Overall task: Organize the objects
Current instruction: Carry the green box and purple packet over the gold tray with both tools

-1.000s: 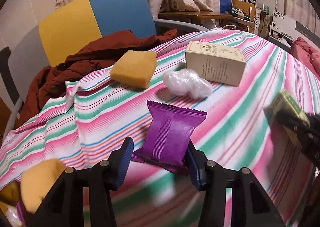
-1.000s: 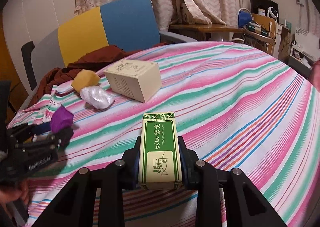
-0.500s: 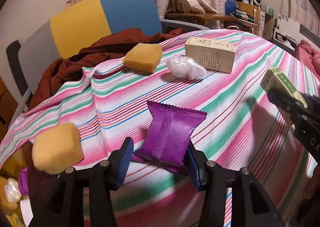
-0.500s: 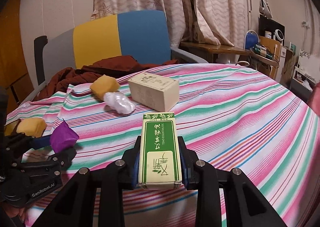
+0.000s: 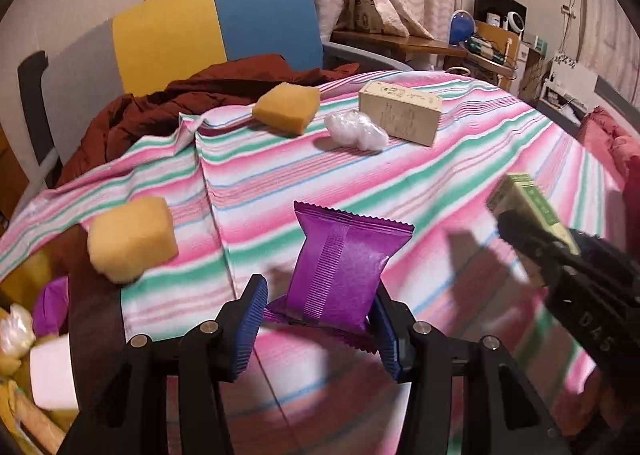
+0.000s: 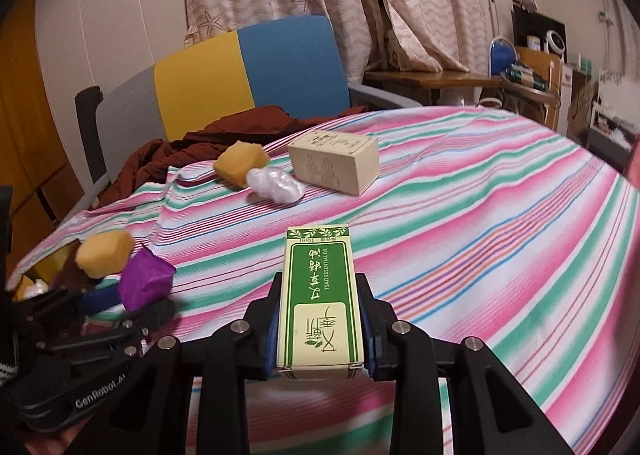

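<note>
Purple packet (image 5: 340,267) sits in my left gripper (image 5: 320,315), pinched near its bottom seam, held up over the striped tablecloth (image 5: 460,175). Looks like thin foil: light, slick, crinkly, body soft enough to buckle, so I reckon the crimped seam or the flat lower third is the right place to hold, not the puffed middle. It leans a little to one side between the pads, so I'd expect it to swing on any quick move. Green carton (image 6: 320,295) is clamped in my right gripper (image 6: 320,335), jaws narrow on its long side walls, label up, also clear of the cloth. Stiff card, light, probably a small bottle inside, so squeeze the walls near the base, not the end flaps; too much force would crease it. Further out on the cloth: a beige box (image 5: 400,117), rigid and easy to take across its short sides; a white plastic wad (image 5: 354,131) touching it, limp, grab anywhere; an orange sponge (image 5: 288,109), squashy, needs a deep bite. A second sponge (image 5: 132,239) sits at the table edge by a bin (image 5: 24,335) of similar items, likely the drop point.
</note>
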`<control>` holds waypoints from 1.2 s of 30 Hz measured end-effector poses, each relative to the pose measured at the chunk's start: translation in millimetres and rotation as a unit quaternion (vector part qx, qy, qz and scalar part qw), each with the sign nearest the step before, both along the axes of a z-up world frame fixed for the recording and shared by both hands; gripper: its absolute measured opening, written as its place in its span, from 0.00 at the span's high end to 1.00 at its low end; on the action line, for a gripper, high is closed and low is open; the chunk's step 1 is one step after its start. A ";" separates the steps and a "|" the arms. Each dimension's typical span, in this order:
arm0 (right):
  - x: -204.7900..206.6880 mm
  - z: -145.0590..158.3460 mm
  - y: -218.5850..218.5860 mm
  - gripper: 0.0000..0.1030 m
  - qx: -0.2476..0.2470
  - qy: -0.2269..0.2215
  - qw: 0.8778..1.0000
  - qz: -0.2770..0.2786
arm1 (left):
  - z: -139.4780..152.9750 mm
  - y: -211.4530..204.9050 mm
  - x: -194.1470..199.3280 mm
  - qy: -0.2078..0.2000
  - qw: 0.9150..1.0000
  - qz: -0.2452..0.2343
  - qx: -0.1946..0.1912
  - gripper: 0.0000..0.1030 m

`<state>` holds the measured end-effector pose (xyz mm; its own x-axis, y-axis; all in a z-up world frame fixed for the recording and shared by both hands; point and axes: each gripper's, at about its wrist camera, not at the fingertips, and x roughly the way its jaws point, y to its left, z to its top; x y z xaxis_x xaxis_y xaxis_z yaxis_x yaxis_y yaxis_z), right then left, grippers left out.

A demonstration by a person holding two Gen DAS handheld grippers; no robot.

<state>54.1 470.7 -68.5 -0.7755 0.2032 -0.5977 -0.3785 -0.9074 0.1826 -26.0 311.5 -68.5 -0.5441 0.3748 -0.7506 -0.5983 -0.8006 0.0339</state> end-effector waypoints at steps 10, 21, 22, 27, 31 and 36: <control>6.5 13.3 -38.2 0.69 -0.024 0.007 0.999 0.038 | 27.1 -36.9 29.1 0.002 1.000 -0.010 0.030 0.51; 4.3 33.6 -87.5 0.69 -0.034 0.019 0.995 0.092 | 47.5 -93.8 38.1 0.005 0.998 0.018 0.052 0.51; 3.3 34.8 -93.1 0.69 -0.038 0.019 0.994 0.098 | 48.8 -99.6 38.5 0.007 0.998 0.022 0.053 0.51; -0.8 38.9 -122.8 0.69 -0.045 0.017 0.989 0.137 | 50.9 -128.9 35.5 -0.002 0.998 0.039 0.056 0.51; -2.7 41.5 -149.3 0.69 -0.037 0.015 0.985 0.170 | 50.9 -152.6 34.1 0.000 0.997 0.054 0.056 0.51; -4.0 42.9 -179.3 0.69 -0.056 0.005 0.976 0.210 | 50.3 -194.1 35.0 -0.011 0.994 0.078 0.081 0.51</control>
